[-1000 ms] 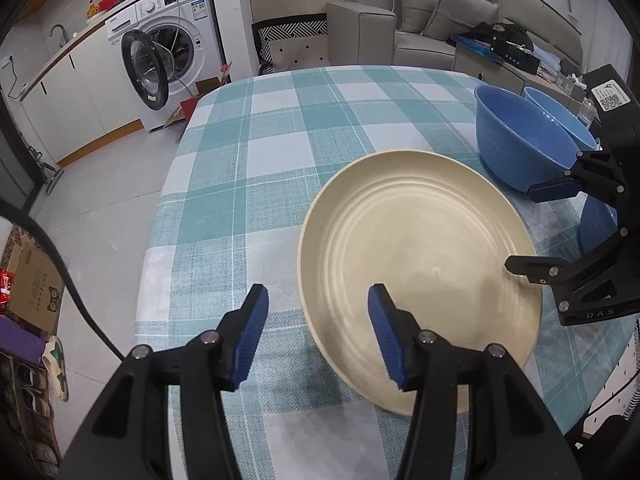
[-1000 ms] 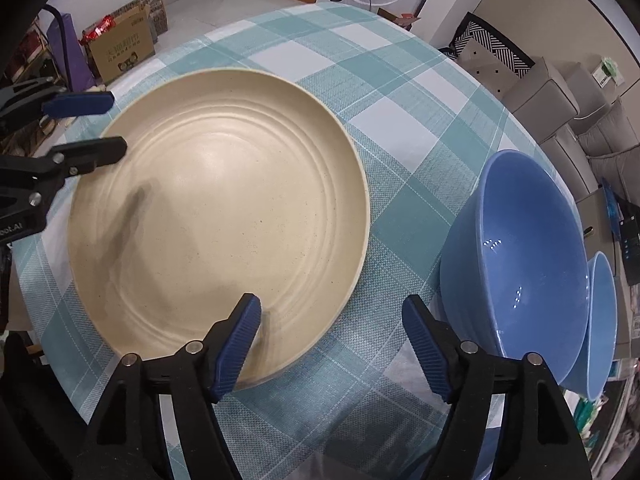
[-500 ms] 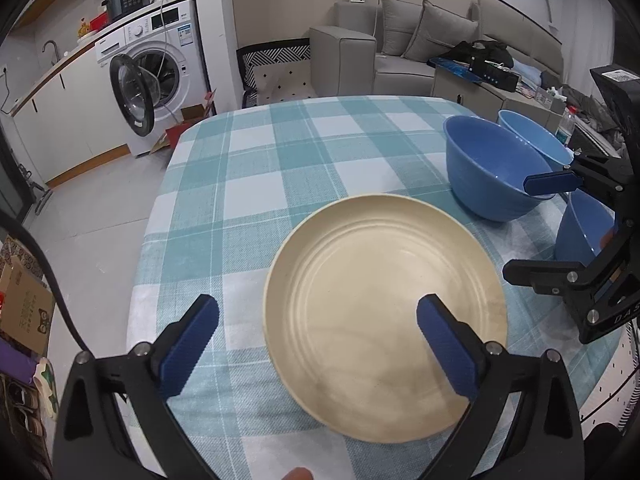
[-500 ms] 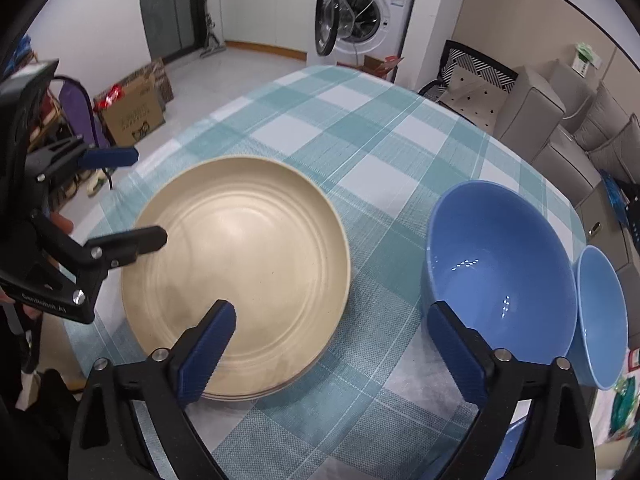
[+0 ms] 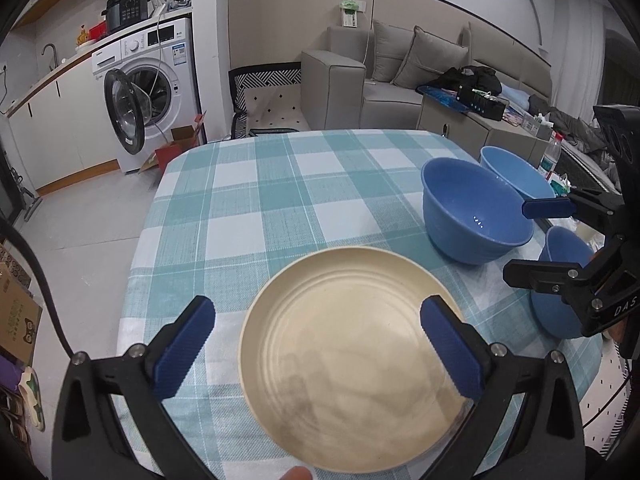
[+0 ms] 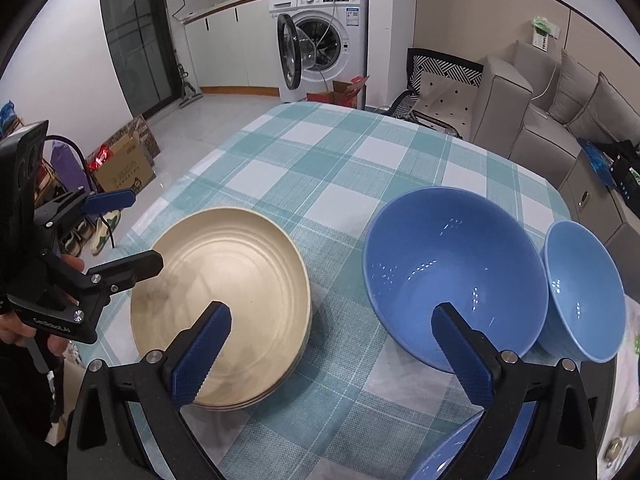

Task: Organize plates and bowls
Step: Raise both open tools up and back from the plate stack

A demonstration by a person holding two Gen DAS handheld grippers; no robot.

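A cream plate lies on the checked tablecloth, and in the right wrist view this cream plate tops a low stack. My left gripper hovers above its near rim, open and holding nothing. A large blue bowl stands to the right of the plates, with a smaller light-blue bowl beyond it. A third blue bowl sits behind my right gripper. The right gripper hangs over the gap between plate and large bowl, its jaws opening wide with nothing between them.
The table is covered with a teal and white checked cloth and ends close on the left. Beyond it are a washing machine with its door open, a patterned chair and a grey sofa. Cardboard boxes stand on the floor.
Both grippers have opened wide, risen and drawn back from the plate. The plate stays flat on the table, and more of the bowls and room shows.
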